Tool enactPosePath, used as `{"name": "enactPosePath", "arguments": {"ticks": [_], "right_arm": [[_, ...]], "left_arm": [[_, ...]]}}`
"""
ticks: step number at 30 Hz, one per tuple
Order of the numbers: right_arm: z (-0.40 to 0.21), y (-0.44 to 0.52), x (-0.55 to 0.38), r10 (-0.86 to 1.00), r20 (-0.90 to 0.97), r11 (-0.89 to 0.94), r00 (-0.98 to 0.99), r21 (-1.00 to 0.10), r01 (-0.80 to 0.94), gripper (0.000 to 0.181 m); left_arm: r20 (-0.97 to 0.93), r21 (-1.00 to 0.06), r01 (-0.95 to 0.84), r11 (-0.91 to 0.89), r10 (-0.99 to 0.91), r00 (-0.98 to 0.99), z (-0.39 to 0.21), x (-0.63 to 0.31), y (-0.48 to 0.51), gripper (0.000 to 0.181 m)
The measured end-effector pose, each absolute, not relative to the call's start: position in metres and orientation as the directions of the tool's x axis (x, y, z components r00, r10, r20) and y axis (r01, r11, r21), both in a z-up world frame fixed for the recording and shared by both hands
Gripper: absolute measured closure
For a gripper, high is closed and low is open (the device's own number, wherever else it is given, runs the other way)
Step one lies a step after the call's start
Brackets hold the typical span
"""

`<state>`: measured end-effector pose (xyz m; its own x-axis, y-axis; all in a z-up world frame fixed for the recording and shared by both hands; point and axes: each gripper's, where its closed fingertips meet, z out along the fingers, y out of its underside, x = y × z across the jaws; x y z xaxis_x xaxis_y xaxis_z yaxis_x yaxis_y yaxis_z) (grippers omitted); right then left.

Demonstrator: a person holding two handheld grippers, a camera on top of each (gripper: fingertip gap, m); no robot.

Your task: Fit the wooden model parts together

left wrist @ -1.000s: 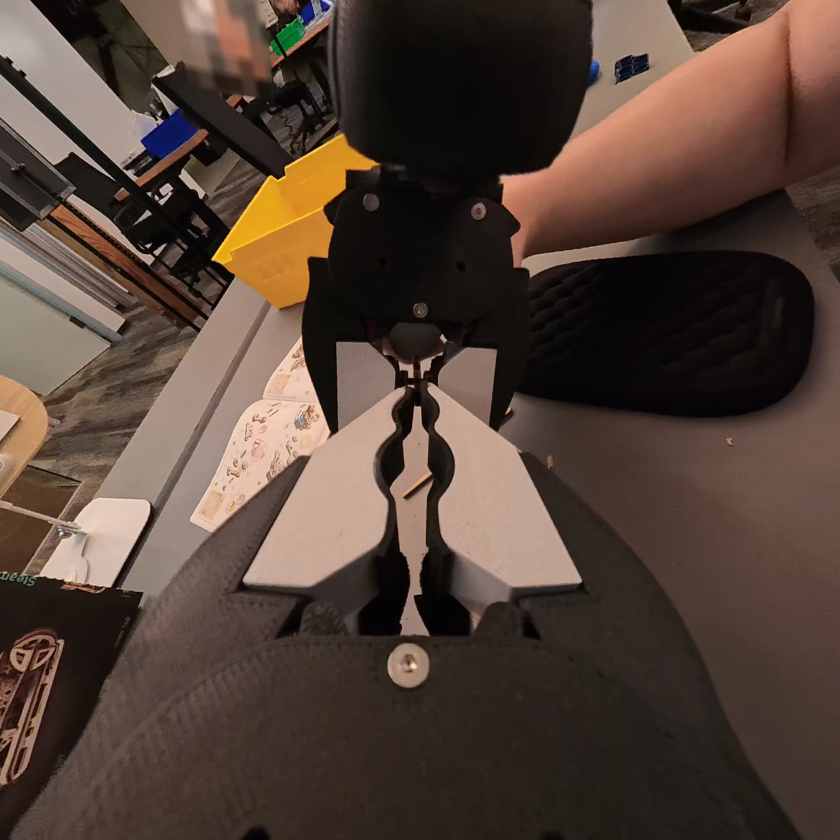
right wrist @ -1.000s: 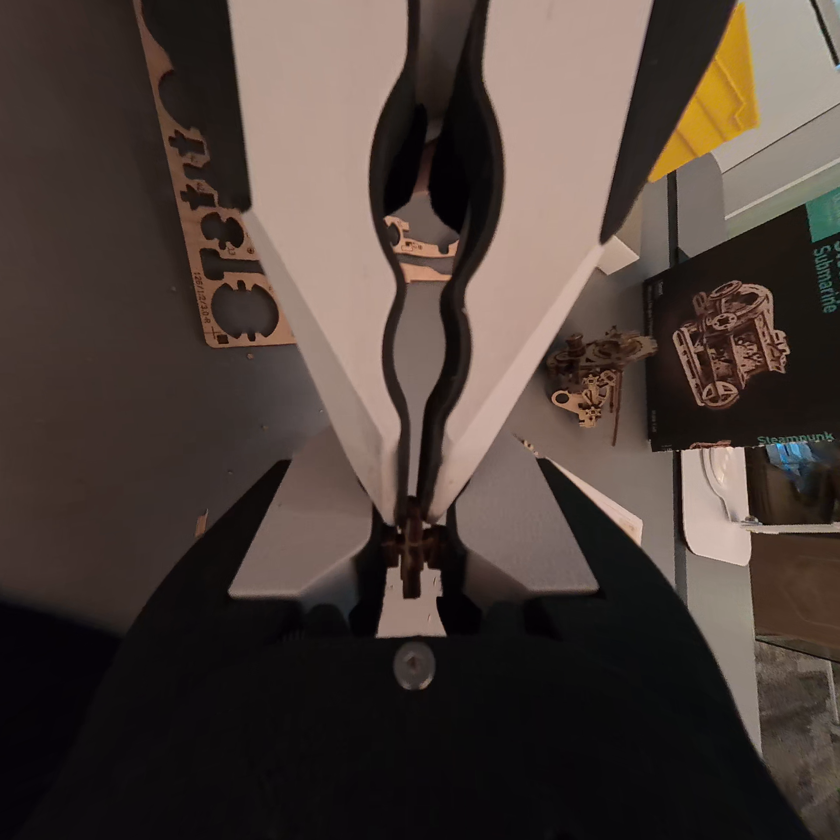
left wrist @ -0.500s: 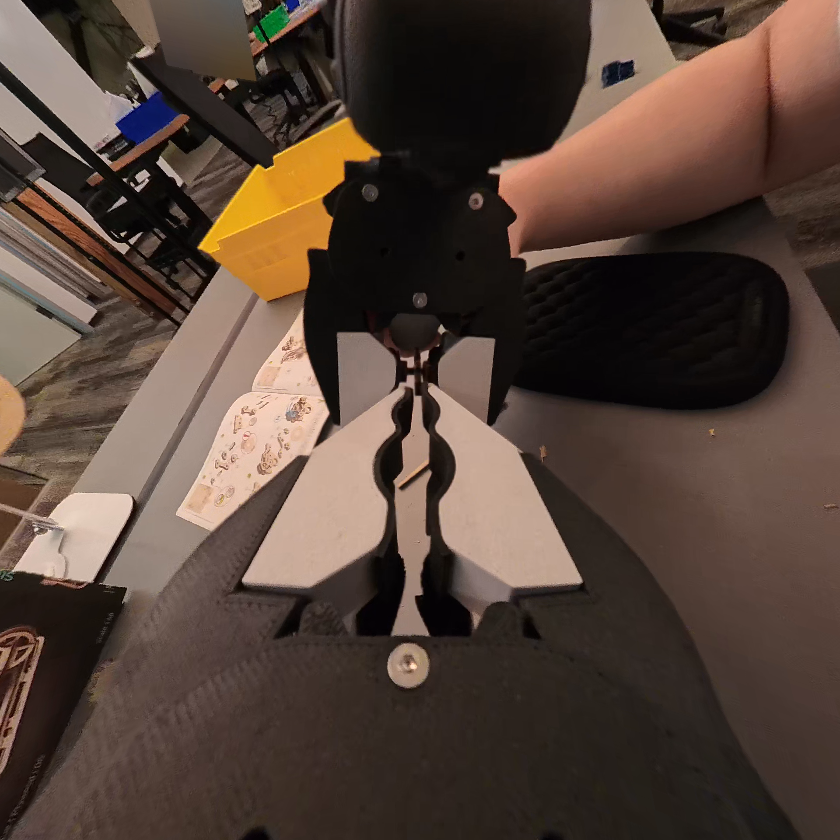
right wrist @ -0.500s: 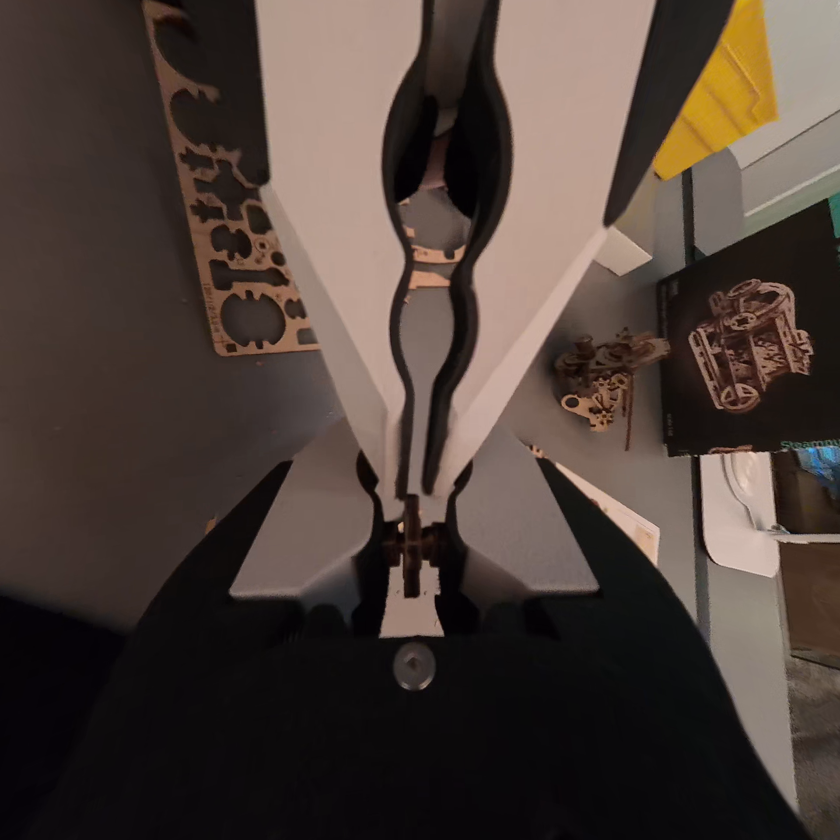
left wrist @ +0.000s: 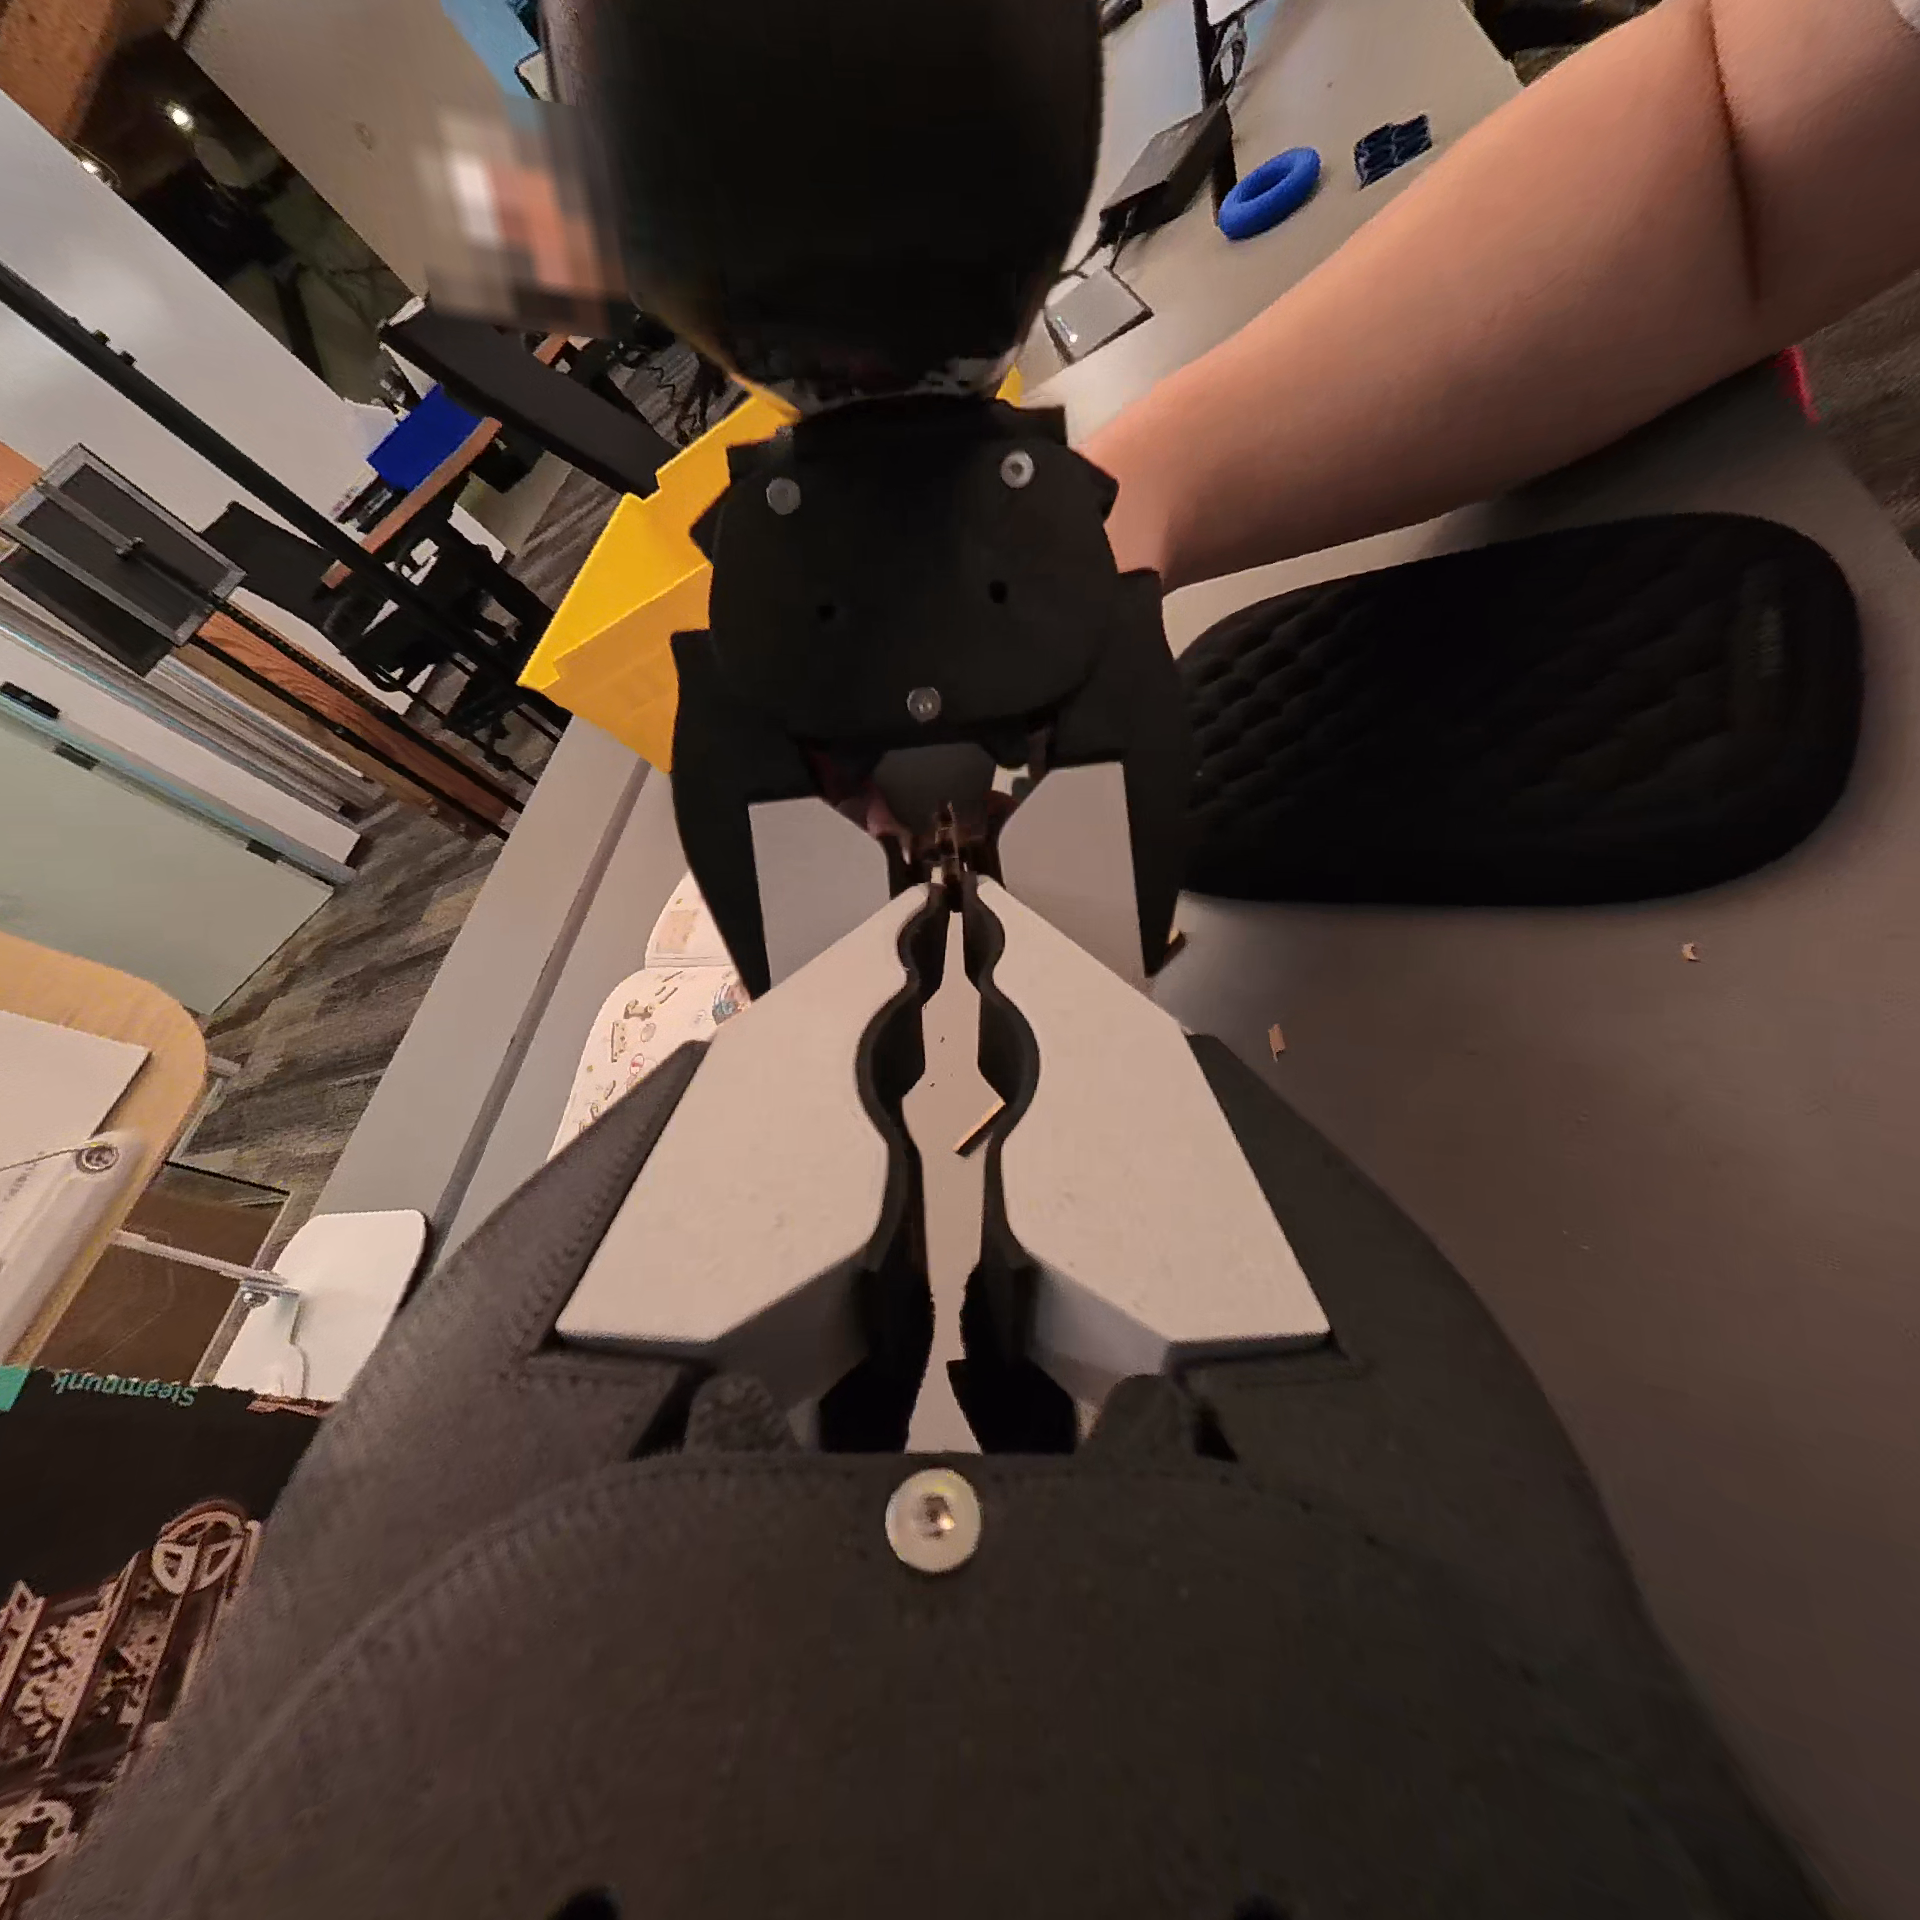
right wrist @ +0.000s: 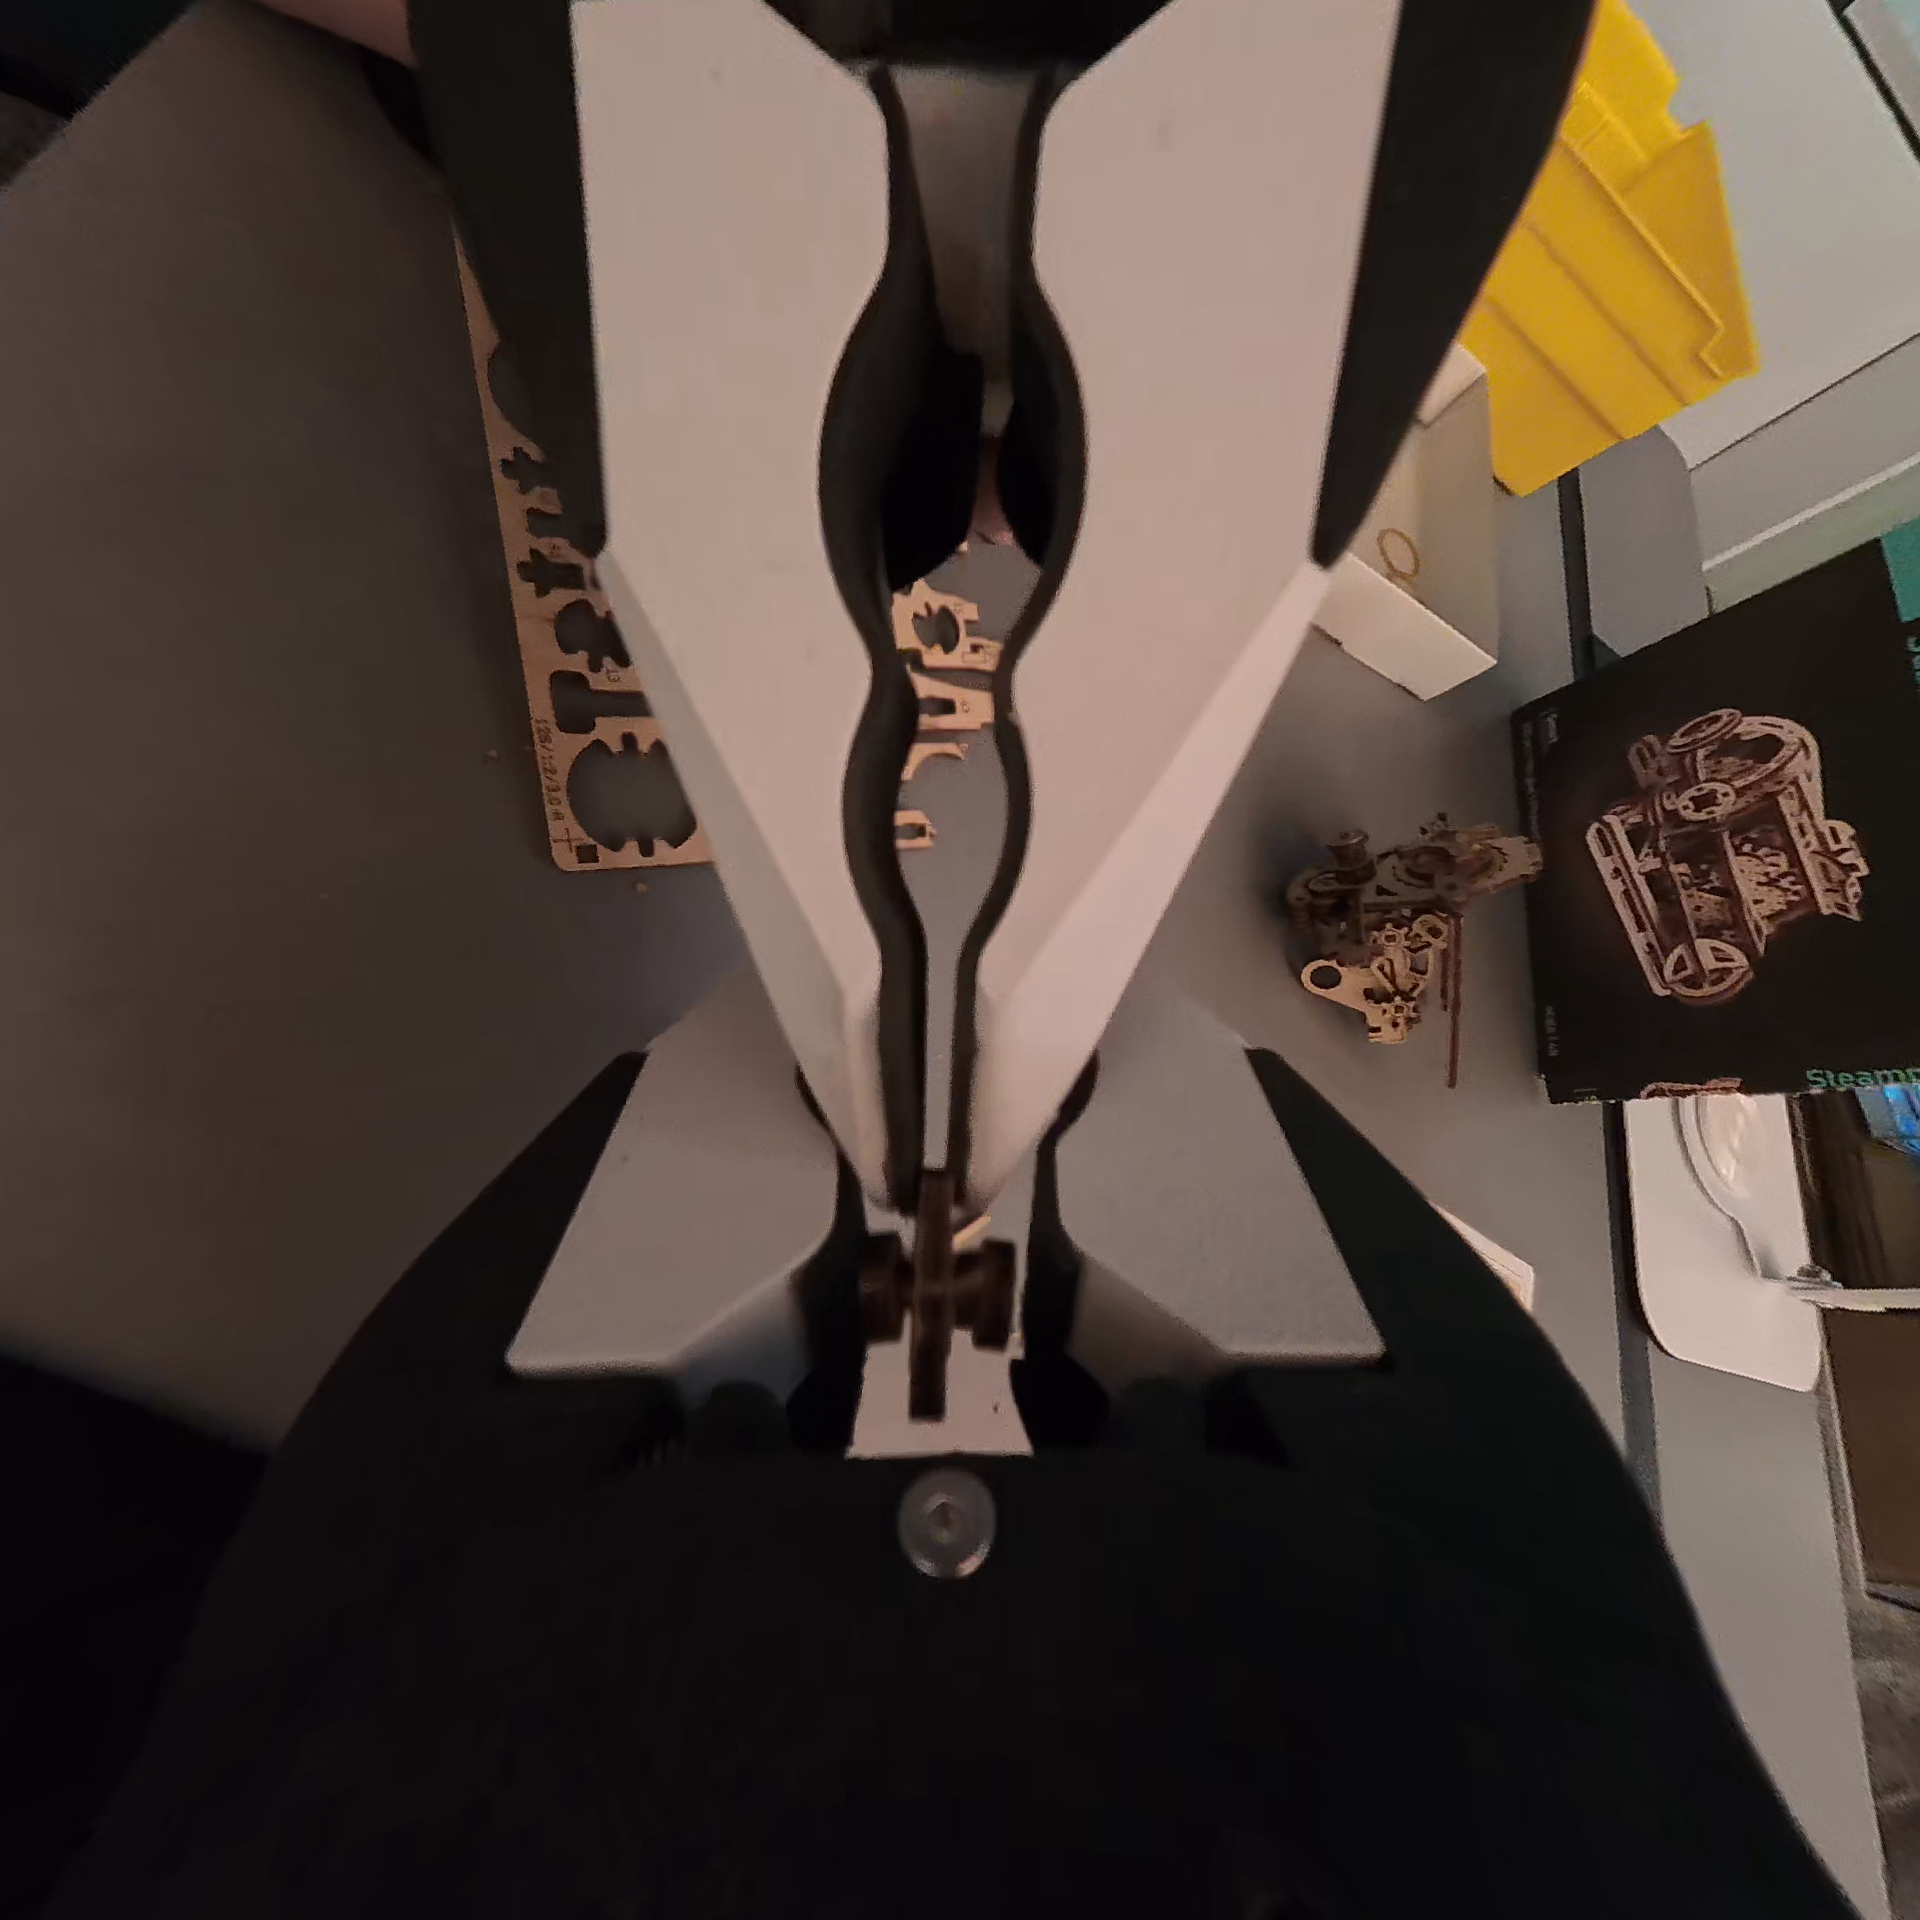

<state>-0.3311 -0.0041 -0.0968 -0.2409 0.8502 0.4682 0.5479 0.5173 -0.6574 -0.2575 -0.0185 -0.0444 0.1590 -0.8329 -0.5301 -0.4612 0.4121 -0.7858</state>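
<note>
Both grippers met tip to tip above the grey table (left wrist: 1558, 1195), facing each other. From the left wrist view, the left gripper (left wrist: 948, 902) had its 2 pale fingers (left wrist: 769, 1132) drawn close, tips pinched on the near end of a small wooden part (left wrist: 948, 844), with a narrow wavy gap open behind the tips. Opposite it hung the right gripper (left wrist: 948, 821), black-bodied, with a person's forearm (left wrist: 1455, 343) behind it. In the right wrist view the right gripper (right wrist: 940, 1299) was clamped on the part (right wrist: 940, 1283), a dark, thin piece with 2 small round bits on either side, standing edge-on between its pads; the left gripper's fingers (right wrist: 727, 520) came down from above onto the part's top end. So the part was held in the air between the 2 tools, clear of the table. On the table lay a punched-out wooden sheet (right wrist: 582, 748), partly hidden by the left gripper, and a half-built wooden model (right wrist: 1392, 925) just beside a dark box (right wrist: 1714, 883). A yellow bin (right wrist: 1621, 291) sat at the table's far edge, near a small white box (right wrist: 1403, 623). A black padded rest (left wrist: 1507, 717) lay under the forearm, and a printed instruction sheet (left wrist: 634, 1039) showed past the left finger. A short wooden stick (left wrist: 977, 1127) and a few chips lay loose on the table.
</note>
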Motion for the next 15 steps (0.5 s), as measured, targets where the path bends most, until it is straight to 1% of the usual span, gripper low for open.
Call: {"name": "enactPosePath", "arguments": {"ticks": [1, 3, 5, 6, 10, 15], "right_arm": [[-0.0994, -0.0043, -0.3314, 0.846, 0.473, 0.523, -0.248, -0.643, 0.559, 0.086], [-0.1003, -0.0019, -0.3318, 0.827, 0.507, 0.546, -0.242, -0.622, 0.562, 0.096], [-0.1004, -0.0014, -0.3313, 0.830, 0.503, 0.541, -0.241, -0.623, 0.565, 0.095], [-0.1000, -0.0002, -0.3313, 0.827, 0.510, 0.543, -0.236, -0.617, 0.570, 0.162], [-0.0963, 0.0025, -0.3320, 0.817, 0.533, 0.551, -0.219, -0.610, 0.569, 0.158], [-0.0964, 0.0029, -0.3313, 0.810, 0.542, 0.561, -0.224, -0.605, 0.565, 0.160]], "left_arm": [[-0.537, -0.783, -0.458, 0.421, -0.828, 0.157, -0.0432, -0.2566, -0.0200, 0.180], [-0.560, -0.763, -0.477, 0.437, -0.815, 0.150, -0.0439, -0.2570, -0.0204, 0.181], [-0.568, -0.756, -0.486, 0.438, -0.808, 0.155, -0.0439, -0.2569, -0.0201, 0.181], [-0.565, -0.757, -0.489, 0.433, -0.810, 0.157, -0.0438, -0.2570, -0.0196, 0.180], [-0.570, -0.750, -0.502, 0.430, -0.805, 0.162, -0.0441, -0.2589, -0.0175, 0.180], [-0.580, -0.738, -0.517, 0.434, -0.799, 0.156, -0.0471, -0.2594, -0.0160, 0.180]]}}
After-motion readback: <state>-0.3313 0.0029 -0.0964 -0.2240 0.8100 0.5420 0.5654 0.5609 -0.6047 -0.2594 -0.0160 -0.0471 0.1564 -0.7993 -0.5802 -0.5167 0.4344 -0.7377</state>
